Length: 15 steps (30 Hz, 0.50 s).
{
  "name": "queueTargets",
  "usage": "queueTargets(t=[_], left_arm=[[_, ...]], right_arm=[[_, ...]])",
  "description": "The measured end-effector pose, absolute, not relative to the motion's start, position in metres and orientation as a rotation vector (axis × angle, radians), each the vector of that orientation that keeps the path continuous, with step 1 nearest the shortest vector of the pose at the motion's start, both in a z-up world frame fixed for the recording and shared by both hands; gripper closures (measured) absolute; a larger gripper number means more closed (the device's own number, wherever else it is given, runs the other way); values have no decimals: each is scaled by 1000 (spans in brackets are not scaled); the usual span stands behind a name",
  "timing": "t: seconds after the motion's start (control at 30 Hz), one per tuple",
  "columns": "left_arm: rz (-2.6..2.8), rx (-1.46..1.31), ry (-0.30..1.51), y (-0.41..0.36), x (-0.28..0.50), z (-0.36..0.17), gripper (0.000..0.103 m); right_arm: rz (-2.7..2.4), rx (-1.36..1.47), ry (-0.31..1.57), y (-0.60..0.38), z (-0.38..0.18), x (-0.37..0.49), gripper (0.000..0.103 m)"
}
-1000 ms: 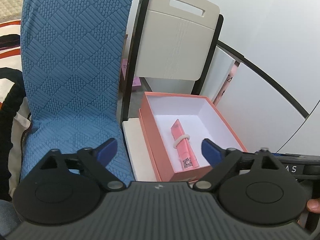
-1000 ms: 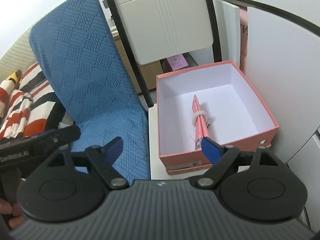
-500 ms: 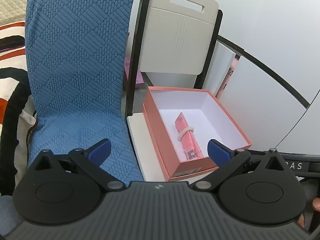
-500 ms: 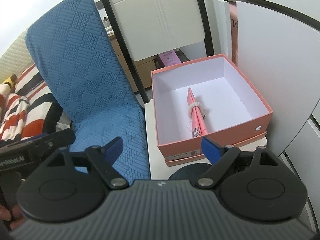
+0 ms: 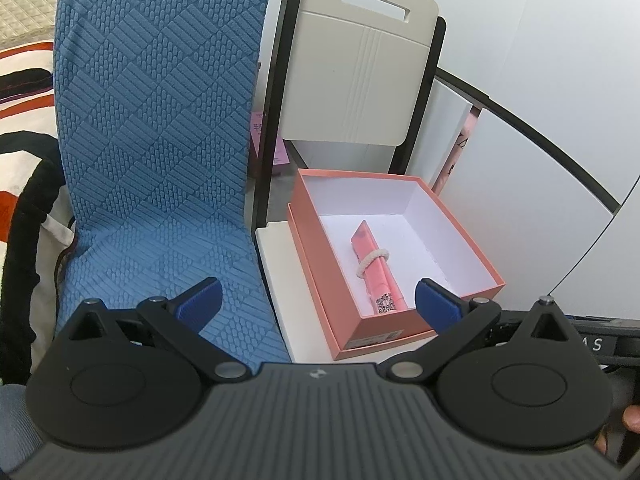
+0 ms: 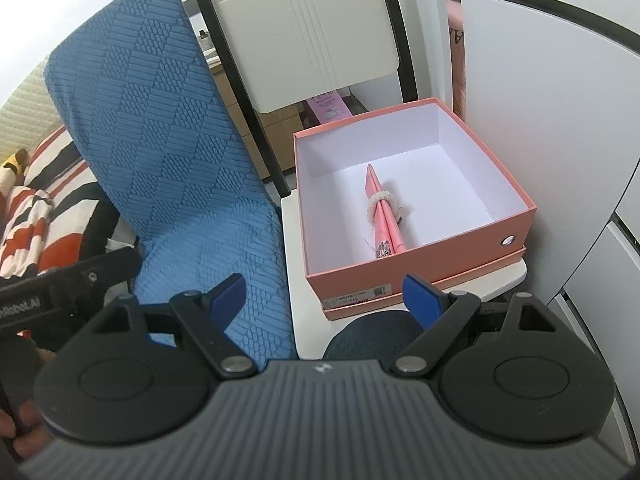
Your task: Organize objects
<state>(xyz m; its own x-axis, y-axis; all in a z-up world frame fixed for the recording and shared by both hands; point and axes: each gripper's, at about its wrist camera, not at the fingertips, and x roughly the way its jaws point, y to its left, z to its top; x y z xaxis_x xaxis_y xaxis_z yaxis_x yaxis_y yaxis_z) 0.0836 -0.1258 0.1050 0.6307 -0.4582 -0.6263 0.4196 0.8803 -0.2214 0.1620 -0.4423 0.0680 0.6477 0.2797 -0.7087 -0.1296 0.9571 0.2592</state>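
Note:
A salmon-pink open box (image 5: 400,325) (image 6: 420,264) rests on its lid on a white chair seat (image 5: 280,280) (image 6: 294,280). Inside, on the white floor of the box, lies a pink tube (image 5: 378,276) (image 6: 386,228) with a white hair tie (image 5: 370,259) (image 6: 382,200) looped round it. My left gripper (image 5: 316,300) hangs wide open in front of the box's near left corner, with nothing between its blue pads. My right gripper (image 6: 324,294) is also open and empty, just short of the box's near wall.
A chair with a blue textured cover (image 5: 160,140) (image 6: 160,140) stands to the left of the box. The white chair's back (image 5: 360,80) rises behind it, and white panels (image 5: 520,208) close the right side. A striped blanket (image 6: 36,208) lies far left. A knee (image 6: 368,332) shows below the box.
The left gripper's jaws have spread a little wider, and it has drawn back from the box, which now looks smaller. The right gripper has hardly shifted. The tube still lies in the box.

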Motion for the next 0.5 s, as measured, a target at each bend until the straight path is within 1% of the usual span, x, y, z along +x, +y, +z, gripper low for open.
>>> queueTargets(t=[0.5], left_arm=[[-505,-60,730,-121,83,110,0]], right_arm=[[229,186,840,-440,68,164,17]])
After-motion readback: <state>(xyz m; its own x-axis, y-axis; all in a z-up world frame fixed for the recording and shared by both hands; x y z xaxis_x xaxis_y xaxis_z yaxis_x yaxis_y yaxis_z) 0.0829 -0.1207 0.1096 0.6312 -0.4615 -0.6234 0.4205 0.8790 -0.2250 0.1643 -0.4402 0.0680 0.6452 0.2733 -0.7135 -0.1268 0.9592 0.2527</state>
